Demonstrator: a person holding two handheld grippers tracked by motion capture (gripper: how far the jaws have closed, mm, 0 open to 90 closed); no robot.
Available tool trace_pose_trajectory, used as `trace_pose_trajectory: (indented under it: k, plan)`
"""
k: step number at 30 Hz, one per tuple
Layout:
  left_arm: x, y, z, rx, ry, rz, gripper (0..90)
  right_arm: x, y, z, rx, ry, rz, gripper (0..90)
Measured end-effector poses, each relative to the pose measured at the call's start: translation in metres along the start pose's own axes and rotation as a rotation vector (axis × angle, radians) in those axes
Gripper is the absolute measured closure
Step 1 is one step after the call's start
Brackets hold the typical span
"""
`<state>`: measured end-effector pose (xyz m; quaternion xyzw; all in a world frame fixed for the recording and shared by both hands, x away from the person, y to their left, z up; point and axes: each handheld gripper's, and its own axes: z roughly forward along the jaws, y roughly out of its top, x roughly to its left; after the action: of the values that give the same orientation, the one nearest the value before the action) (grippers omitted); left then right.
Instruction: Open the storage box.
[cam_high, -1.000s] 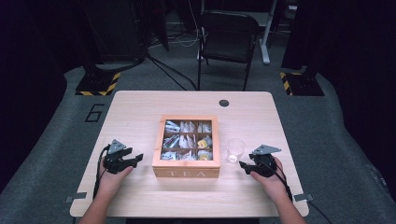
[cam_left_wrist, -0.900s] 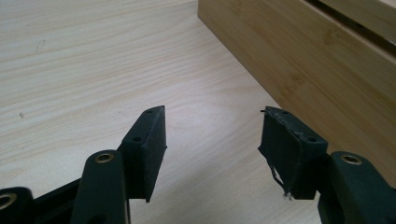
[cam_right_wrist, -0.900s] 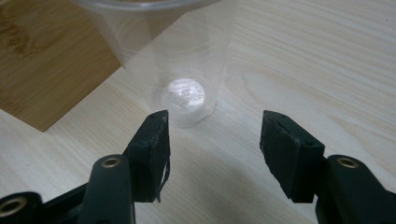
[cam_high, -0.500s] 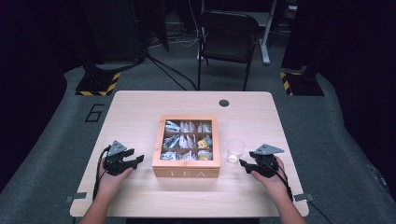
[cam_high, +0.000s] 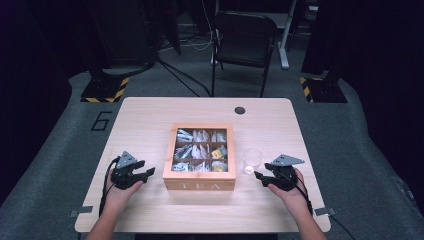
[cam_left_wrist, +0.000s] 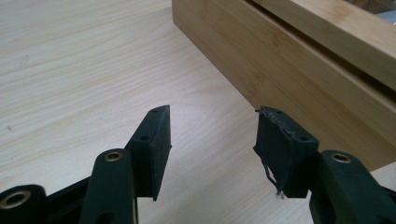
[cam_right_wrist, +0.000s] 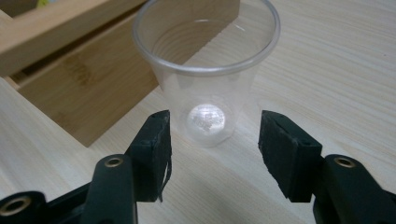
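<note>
Now: both tools part-open, empty | clear ribbed plastic cup (cam_right_wrist: 206, 70) | bamboo box (cam_high: 200, 155)

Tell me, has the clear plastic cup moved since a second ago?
No. The clear plastic cup stands in the same spot, just right of the wooden tea box, ahead of the right gripper, whose fingers are not touching it.

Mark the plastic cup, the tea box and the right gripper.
plastic cup (cam_right_wrist: 205, 70), right gripper view, on its clear side wall.
tea box (cam_high: 200, 185), high view, on its lettered front wall.
right gripper (cam_right_wrist: 214, 140), right gripper view, midway between its open fingertips.
</note>
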<state>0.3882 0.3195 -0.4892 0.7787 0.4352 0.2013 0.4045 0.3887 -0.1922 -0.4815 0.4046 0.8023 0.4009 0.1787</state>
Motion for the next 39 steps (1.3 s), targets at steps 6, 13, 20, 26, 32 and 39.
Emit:
trace_pose_trajectory:
  k: [6,13,20,26,32,39]
  plan:
    - [-0.004,0.006,-0.01,-0.039,-0.02,-0.024,44.4,0.008,0.009,-0.011,-0.022,0.005,0.001,43.9]
    - [-0.011,0.009,-0.023,-0.07,-0.04,-0.033,41.0,0.019,0.011,-0.019,-0.034,0.012,-0.041,43.5]
    - [-0.015,0.008,-0.029,-0.093,-0.059,-0.033,41.9,0.029,0.014,-0.021,-0.05,0.041,-0.065,43.4]
    - [-0.019,0.006,-0.03,-0.086,-0.076,-0.024,45.2,0.034,0.015,-0.019,-0.052,0.072,-0.064,43.5]
    - [-0.025,0.007,-0.034,-0.103,-0.093,-0.008,46.0,0.044,0.017,-0.02,-0.052,0.12,-0.078,44.5]
    - [-0.033,0.006,-0.037,-0.13,-0.111,0.005,47.7,0.051,0.019,-0.019,-0.06,0.146,-0.089,44.8]
